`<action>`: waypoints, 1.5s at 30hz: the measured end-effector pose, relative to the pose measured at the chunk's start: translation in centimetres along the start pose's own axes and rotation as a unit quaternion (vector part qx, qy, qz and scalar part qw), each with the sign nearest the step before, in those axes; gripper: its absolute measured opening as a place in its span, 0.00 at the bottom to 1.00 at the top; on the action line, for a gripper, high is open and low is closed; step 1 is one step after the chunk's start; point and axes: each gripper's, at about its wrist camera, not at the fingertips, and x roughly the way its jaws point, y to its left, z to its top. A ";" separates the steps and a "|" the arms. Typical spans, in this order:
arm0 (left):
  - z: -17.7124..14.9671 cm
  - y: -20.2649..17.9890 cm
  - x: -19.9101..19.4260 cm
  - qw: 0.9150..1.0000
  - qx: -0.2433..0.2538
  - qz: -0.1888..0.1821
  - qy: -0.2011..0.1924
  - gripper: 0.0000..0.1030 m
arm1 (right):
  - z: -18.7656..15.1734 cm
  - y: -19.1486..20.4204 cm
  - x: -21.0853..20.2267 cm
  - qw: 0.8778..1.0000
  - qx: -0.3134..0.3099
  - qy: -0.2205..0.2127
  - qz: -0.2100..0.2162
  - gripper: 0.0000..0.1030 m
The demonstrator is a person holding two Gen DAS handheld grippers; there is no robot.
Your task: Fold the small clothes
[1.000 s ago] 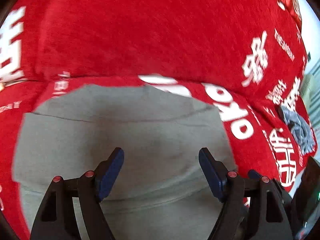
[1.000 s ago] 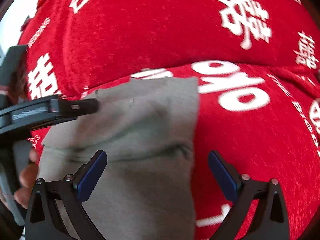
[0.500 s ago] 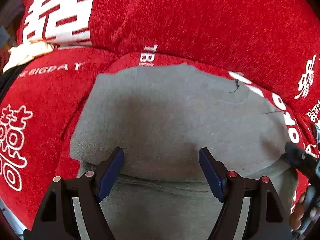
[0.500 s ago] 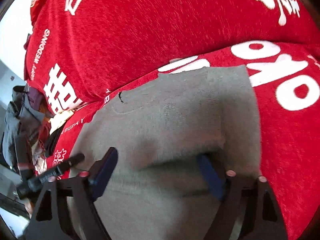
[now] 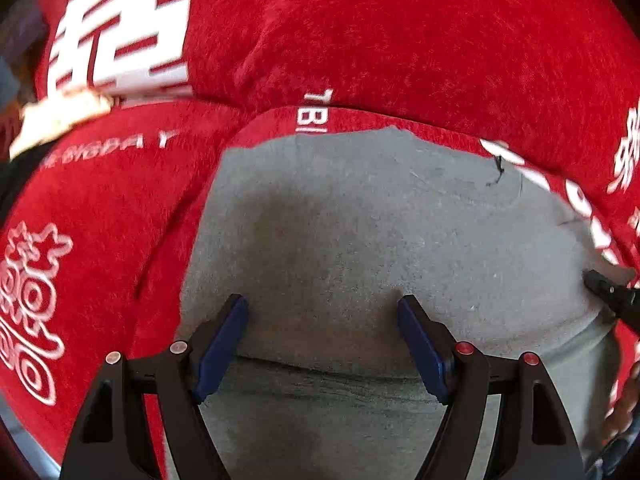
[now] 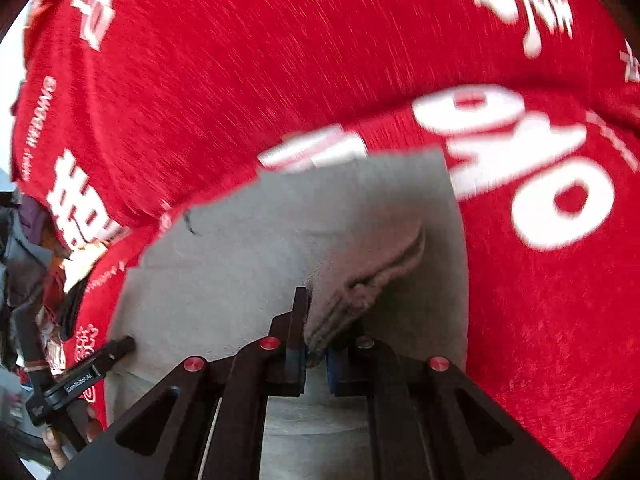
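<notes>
My right gripper [image 6: 314,354] has just clenched a ridge of the grey garment [image 6: 248,264] at lower centre, ready to fold; my left gripper [image 5: 322,344] hangs released over it.

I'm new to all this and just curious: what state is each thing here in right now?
Grey garment: lying mostly flat on the red cover, one fold bunched up.
Right tool: just closed, pinching that bunched fold.
Left tool: open over the garment, gripping nothing.
Red cover: spread under the garment, printed with white characters.
</notes>
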 end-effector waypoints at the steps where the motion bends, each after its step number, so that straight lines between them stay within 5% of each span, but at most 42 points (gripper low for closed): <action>1: 0.1 0.0 -0.2 1.000 0.001 -0.004 0.004 0.76 | 0.0 -0.3 -0.5 1.000 0.007 -0.006 0.004 0.16; 2: 0.2 0.4 -0.7 1.000 -0.006 -0.014 0.005 0.76 | 0.1 -0.6 -1.2 1.000 0.013 -0.014 -0.005 0.22; 4: 0.6 1.3 -1.7 1.000 -0.019 -0.024 -0.005 0.76 | 0.0 -1.3 -3.4 0.998 0.018 -0.051 -0.045 0.59; 6: 1.2 2.1 -2.4 0.999 -0.028 -0.017 -0.017 0.76 | -0.3 -1.5 -5.9 0.990 0.012 -0.102 -0.093 0.70; 10: 2.5 0.9 -0.8 1.000 -0.024 -0.013 0.009 0.76 | -0.3 2.1 -5.4 0.990 -0.064 -0.086 -0.089 0.70; 14: 2.5 -3.6 1.6 0.999 0.042 -0.004 0.033 0.76 | -0.8 7.5 0.1 0.986 -0.152 -0.003 -0.074 0.71; 16: 2.5 -4.3 2.4 0.997 0.063 0.023 0.022 0.85 | -1.4 8.0 2.1 0.980 -0.174 0.021 -0.098 0.71; 17: 2.6 -4.2 2.6 0.997 0.064 0.037 0.015 1.00 | -1.3 7.9 2.8 0.975 -0.185 0.019 -0.122 0.70; 20: 3.4 -1.5 3.5 0.999 0.022 0.009 0.032 1.00 | 0.1 5.1 2.1 0.980 -0.144 -0.004 -0.135 0.70; 23: 3.6 -0.2 2.8 0.999 0.005 0.041 0.034 1.00 | 0.8 4.2 0.7 0.978 -0.131 0.001 -0.160 0.71; 25: 2.8 0.3 0.9 0.999 0.000 0.027 0.022 1.00 | 0.3 4.0 -1.2 0.976 -0.143 -0.009 -0.162 0.71; 27: 1.2 0.4 -1.3 1.000 0.007 0.010 0.003 1.00 | -1.8 3.5 -4.1 0.977 -0.158 -0.028 -0.138 0.72; 29: -1.0 0.3 -3.1 1.000 0.023 -0.002 -0.013 1.00 | -3.8 2.5 -5.8 0.971 -0.170 -0.037 -0.164 0.73; 31: -3.4 -0.2 -3.6 0.998 0.055 0.012 -0.016 1.00 | -5.6 1.1 -6.6 0.961 -0.183 -0.036 -0.205 0.73; 34: -5.7 -0.1 -3.3 0.996 0.082 0.036 -0.017 1.00 | -6.5 -0.7 -6.8 0.963 -0.172 -0.023 -0.204 0.73; 41: -4.3 3.4 -1.0 0.999 -0.008 0.043 0.004 1.00 | -4.1 -2.0 -4.8 0.962 -0.119 -0.047 -0.242 0.73; 45: -3.8 6.7 0.4 0.997 -0.077 0.001 0.032 1.00 | -4.6 -4.4 -5.1 0.972 -0.083 -0.048 -0.215 0.78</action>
